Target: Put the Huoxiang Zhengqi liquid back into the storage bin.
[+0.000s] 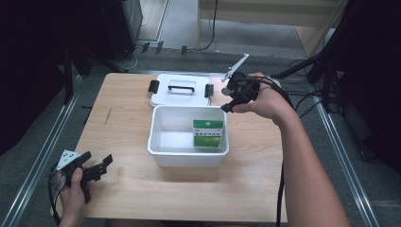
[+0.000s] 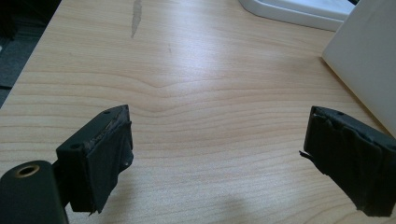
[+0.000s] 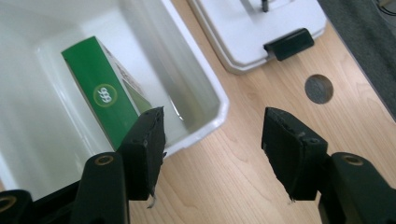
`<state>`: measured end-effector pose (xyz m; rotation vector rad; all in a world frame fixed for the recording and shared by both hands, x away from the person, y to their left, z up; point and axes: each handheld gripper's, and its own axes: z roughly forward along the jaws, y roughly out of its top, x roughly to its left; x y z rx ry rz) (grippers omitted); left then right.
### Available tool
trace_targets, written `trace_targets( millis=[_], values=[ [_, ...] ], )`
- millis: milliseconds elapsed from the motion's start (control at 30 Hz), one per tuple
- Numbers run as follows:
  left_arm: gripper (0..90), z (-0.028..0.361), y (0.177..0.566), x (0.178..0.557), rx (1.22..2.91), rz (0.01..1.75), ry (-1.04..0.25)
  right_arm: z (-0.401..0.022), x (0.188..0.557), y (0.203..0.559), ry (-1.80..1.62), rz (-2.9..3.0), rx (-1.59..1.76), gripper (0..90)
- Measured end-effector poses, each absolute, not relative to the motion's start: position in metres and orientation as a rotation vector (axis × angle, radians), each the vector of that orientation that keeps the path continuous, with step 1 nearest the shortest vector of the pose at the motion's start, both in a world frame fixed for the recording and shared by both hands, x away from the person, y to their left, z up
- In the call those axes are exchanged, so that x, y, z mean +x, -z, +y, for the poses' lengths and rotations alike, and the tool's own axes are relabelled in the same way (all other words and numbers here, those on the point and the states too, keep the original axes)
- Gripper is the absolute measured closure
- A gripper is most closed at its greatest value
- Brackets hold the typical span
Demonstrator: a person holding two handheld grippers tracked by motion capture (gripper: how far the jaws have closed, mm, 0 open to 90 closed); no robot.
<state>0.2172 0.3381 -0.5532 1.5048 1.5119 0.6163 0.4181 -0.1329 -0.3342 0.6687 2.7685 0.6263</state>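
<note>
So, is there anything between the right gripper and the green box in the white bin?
Only the bin's wall. The right gripper is open, outside the white bin, near its far right corner. The green box stands inside against that wall, open from above.

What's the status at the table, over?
Left gripper open, low at table's near left corner. Right gripper open, empty, beside the bin's far right corner. Green box inside bin. Lid off, lying behind it. Nothing in the way.
</note>
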Motion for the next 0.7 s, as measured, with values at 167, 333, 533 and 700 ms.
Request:
trace_targets(
  millis=[167, 333, 533, 700],
  values=[
    [8.8, 0.338, 0.553, 0.217, 1.506, 1.513, -0.617, -0.152, 0.418, 0.339, -0.653, 2.723, 0.753, 39.9],
    [8.8, 0.338, 0.553, 0.217, 1.503, 1.512, -0.618, -0.174, 0.418, 0.348, -0.715, 2.663, 0.87, 37.3],
    [8.8, 0.338, 0.553, 0.217, 1.507, 1.513, -0.617, -0.202, 0.415, 0.364, -0.802, 2.558, 1.045, 32.6],
    [8.8, 0.338, 0.553, 0.217, 1.502, 1.513, -0.615, -0.224, 0.412, 0.376, -0.849, 2.412, 1.155, 26.3]
  ],
)
